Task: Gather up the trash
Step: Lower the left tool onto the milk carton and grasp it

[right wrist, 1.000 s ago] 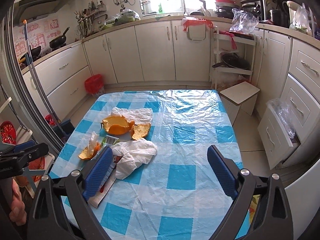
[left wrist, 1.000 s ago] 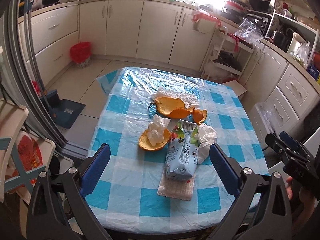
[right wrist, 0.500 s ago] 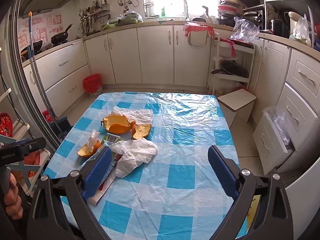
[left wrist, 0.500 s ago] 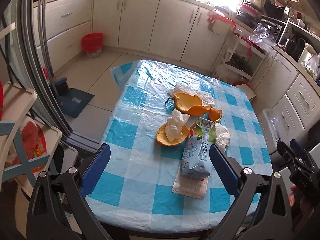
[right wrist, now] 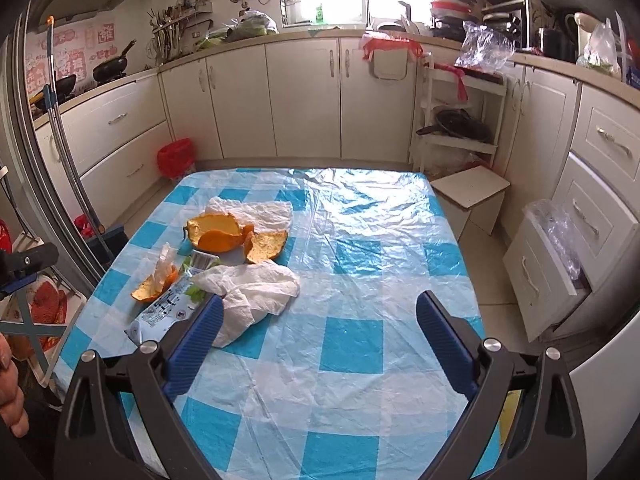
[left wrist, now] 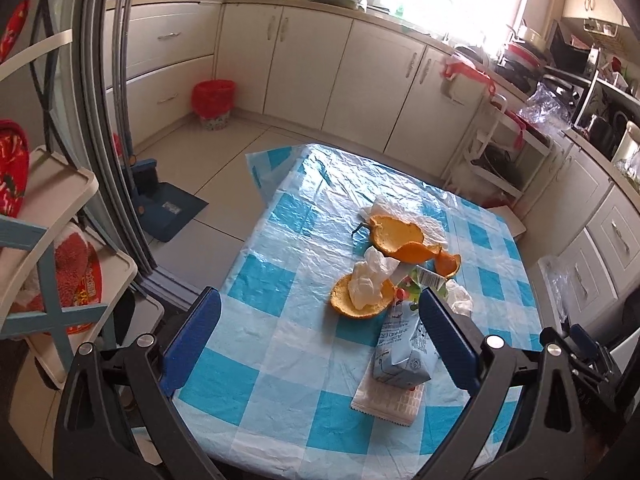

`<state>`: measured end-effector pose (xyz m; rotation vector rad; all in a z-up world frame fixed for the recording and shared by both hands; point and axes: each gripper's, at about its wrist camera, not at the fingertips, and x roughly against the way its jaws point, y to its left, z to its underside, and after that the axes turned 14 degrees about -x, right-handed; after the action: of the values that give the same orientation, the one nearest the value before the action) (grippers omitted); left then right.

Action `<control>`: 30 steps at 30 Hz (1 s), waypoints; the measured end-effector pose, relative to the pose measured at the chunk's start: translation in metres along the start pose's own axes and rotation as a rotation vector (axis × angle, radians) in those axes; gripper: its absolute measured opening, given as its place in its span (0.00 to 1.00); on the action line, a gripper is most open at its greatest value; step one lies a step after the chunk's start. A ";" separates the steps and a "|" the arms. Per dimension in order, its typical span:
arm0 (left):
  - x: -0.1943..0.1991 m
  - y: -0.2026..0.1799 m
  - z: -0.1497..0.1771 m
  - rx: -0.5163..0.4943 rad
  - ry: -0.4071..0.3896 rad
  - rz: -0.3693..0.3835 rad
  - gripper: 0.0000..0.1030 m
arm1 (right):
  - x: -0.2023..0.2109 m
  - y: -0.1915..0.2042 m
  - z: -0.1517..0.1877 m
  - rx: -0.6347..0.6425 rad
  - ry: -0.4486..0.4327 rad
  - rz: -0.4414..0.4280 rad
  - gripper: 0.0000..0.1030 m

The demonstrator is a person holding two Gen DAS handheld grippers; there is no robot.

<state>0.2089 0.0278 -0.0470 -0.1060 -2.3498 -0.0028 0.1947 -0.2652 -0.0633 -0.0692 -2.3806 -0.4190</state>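
Kitchen table point(right wrist: 360, 280): peels point(right wrist: 224, 234), tissue point(right wrist: 256, 292), carton point(left wrist: 404, 348) near my left edge. I hold left gripper point(left wrist: 320, 344) and right gripper point(right wrist: 320, 344) wide, empty.

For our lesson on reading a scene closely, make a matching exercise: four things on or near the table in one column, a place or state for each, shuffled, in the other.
Things:
1. carton
2. red bin
3. crumpled tissue
4. left gripper

Descriptions:
A. on the floor by the cabinets
B. open, holding nothing
C. lying on its side on a flat wrapper
D. sitting in a piece of orange peel

Pairs: 1-C, 2-A, 3-D, 4-B
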 end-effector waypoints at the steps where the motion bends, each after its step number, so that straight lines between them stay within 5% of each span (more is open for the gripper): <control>1: -0.002 -0.003 -0.002 -0.030 0.012 -0.006 0.92 | 0.001 -0.001 -0.001 -0.003 -0.006 -0.003 0.90; 6: -0.008 -0.014 -0.003 -0.074 0.040 0.064 0.92 | -0.002 -0.005 -0.001 -0.004 -0.004 -0.005 0.90; 24: -0.032 -0.021 0.003 -0.103 0.125 0.130 0.92 | 0.001 -0.015 -0.003 -0.009 0.011 -0.016 0.90; 30: -0.040 -0.059 0.006 -0.236 0.143 0.167 0.92 | 0.000 -0.018 -0.004 -0.020 0.017 -0.024 0.90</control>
<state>0.2281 -0.0336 -0.0785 -0.4048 -2.1832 -0.2001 0.1941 -0.2838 -0.0651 -0.0460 -2.3624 -0.4524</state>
